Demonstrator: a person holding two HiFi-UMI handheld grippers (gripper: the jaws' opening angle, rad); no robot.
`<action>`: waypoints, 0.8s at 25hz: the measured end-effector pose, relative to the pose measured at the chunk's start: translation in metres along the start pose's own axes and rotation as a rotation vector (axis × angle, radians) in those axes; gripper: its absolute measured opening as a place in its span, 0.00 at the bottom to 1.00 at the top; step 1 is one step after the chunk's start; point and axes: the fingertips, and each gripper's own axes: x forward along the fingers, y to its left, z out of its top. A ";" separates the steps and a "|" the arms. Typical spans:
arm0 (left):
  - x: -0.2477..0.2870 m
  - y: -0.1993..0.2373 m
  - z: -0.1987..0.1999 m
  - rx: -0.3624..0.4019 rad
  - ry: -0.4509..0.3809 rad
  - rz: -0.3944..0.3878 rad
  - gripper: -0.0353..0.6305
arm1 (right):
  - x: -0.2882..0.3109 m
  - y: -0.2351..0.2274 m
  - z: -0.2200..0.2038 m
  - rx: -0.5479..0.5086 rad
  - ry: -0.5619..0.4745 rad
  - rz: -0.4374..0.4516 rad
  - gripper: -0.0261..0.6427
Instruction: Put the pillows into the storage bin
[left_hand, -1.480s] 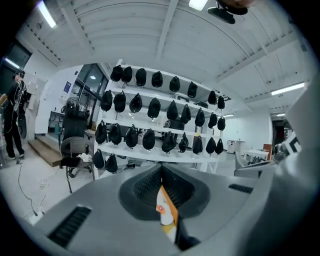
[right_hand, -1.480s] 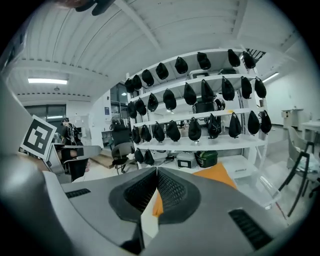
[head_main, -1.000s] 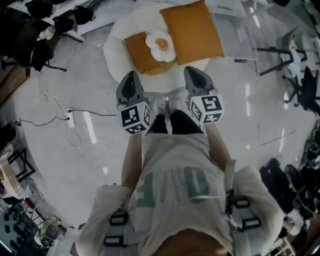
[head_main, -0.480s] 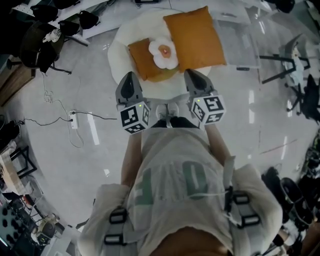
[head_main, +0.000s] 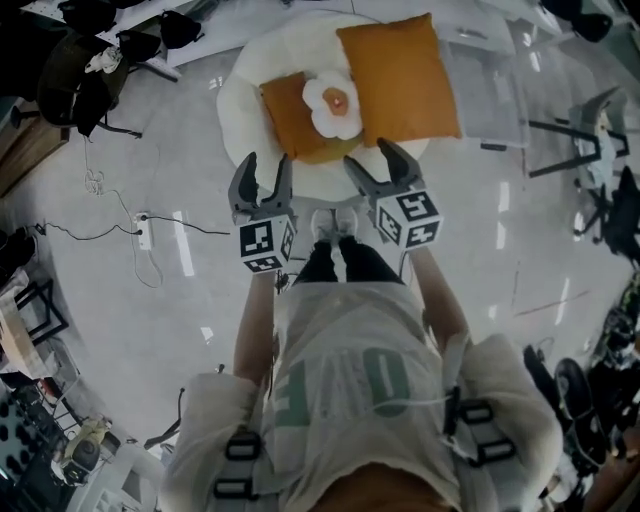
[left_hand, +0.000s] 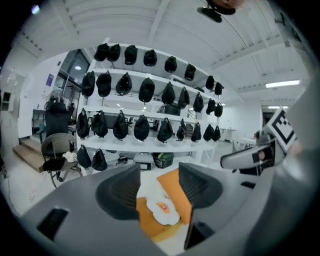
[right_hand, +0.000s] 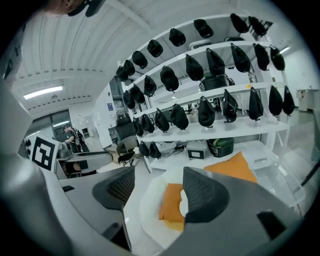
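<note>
Tools held spread and empty, just short of the pillows on the floor.

Left tool (head_main: 266, 165) and right tool (head_main: 372, 155) are held side by side above the floor (head_main: 150, 300), on either side of the person's shoes (head_main: 333, 215). Both sets of jaws are opening, with nothing between them; the pillows only show through the gaps, farther off. Just past the tips lies a white round mat (head_main: 240, 95). On it, a small orange pillow (head_main: 283, 115) sits at the near left with a white flower-shaped cushion (head_main: 333, 100) resting on its right edge. A large orange pillow (head_main: 398, 75) lies to the right, touching the cushion and reaching over the mat's right rim. A clear bin (head_main: 492, 90) stands on the floor just right of the large pillow. Far back, white shelves (left_hand: 150, 146) carry rows of dark bags (left_hand: 146, 90).
</note>
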 end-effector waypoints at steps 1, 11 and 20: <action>0.007 0.001 -0.013 0.035 0.038 -0.011 0.39 | 0.010 -0.002 -0.004 -0.005 0.016 0.009 0.45; 0.126 0.054 -0.216 0.106 0.240 -0.019 0.41 | 0.168 -0.059 -0.148 -0.057 0.170 0.047 0.45; 0.217 0.079 -0.454 0.035 0.412 -0.037 0.41 | 0.311 -0.119 -0.379 -0.059 0.394 0.016 0.44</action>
